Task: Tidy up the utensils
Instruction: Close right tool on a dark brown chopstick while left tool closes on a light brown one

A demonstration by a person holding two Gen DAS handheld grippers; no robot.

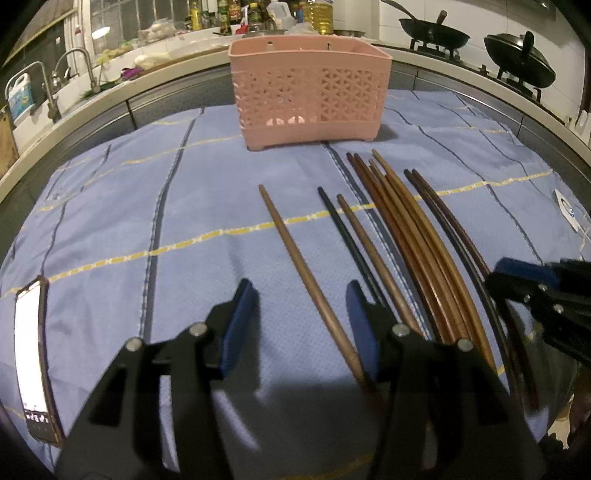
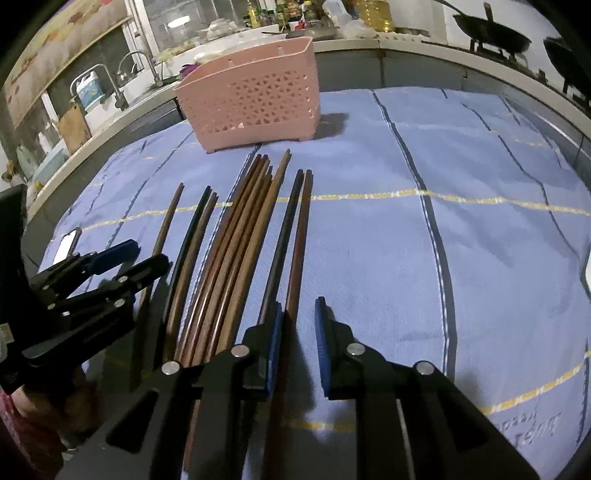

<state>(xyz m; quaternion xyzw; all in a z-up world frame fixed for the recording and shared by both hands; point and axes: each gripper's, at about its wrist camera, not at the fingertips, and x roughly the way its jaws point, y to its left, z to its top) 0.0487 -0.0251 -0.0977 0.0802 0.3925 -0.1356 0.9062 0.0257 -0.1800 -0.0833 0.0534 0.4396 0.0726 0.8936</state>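
Note:
Several wooden chopsticks (image 1: 413, 236) lie side by side on a blue cloth (image 1: 147, 206), also seen in the right wrist view (image 2: 236, 236). A pink perforated basket (image 1: 310, 92) stands upright behind them (image 2: 251, 103). My left gripper (image 1: 301, 295) is open, low over the cloth, with a single brown chopstick (image 1: 303, 266) lying between its fingers. My right gripper (image 2: 299, 306) is open, its fingers astride the rightmost reddish-brown chopstick (image 2: 301, 236), with a dark one (image 2: 284, 229) just left of it. Neither holds anything.
A lit phone (image 1: 33, 354) lies on the cloth at the left. Behind the table run a counter with a sink and taps (image 1: 70, 70), bottles (image 1: 229, 14) and woks on a stove (image 1: 436, 33). A white object (image 1: 565, 210) lies at the cloth's right edge.

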